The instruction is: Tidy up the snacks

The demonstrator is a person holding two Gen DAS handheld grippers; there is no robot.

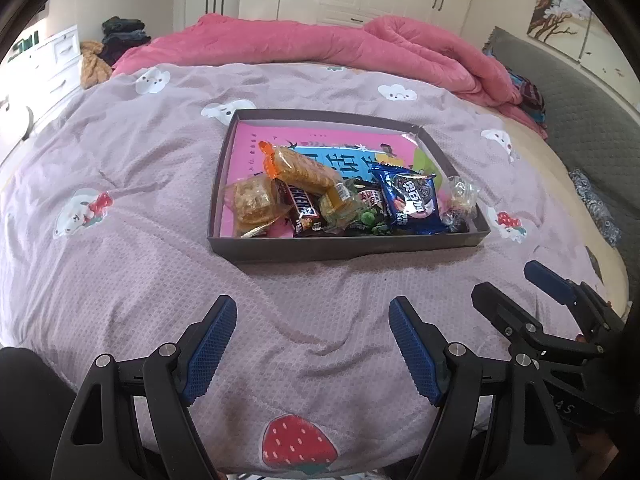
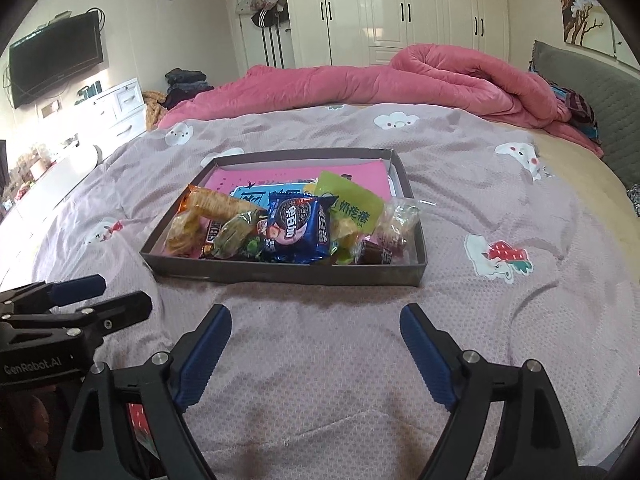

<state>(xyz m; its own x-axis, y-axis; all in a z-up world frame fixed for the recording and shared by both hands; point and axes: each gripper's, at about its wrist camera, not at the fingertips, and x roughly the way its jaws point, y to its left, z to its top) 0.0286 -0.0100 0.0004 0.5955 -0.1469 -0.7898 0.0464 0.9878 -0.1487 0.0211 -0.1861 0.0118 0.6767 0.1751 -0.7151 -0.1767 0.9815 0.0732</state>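
Note:
A shallow grey box [image 1: 344, 249] [image 2: 280, 272] lies on the bed and holds a heap of snacks at its near end: a blue Oreo pack [image 1: 408, 204] [image 2: 298, 226], an orange biscuit pack [image 1: 300, 168] [image 2: 208, 202], a Snickers bar [image 1: 304, 208], a clear pastry pack [image 1: 252, 202] and a green packet [image 2: 352, 200]. My left gripper [image 1: 312, 324] is open and empty, near side of the box. My right gripper [image 2: 316, 332] is open and empty too, and shows at the right in the left wrist view [image 1: 516, 284].
The box rests on a lilac bedspread [image 1: 140, 264] [image 2: 500, 320] with cloud and strawberry prints. A rolled pink quilt [image 1: 360, 44] [image 2: 420, 76] lies at the far side. A grey headboard [image 2: 592, 92] stands right; white drawers [image 2: 120, 108] and a TV [image 2: 56, 56] left.

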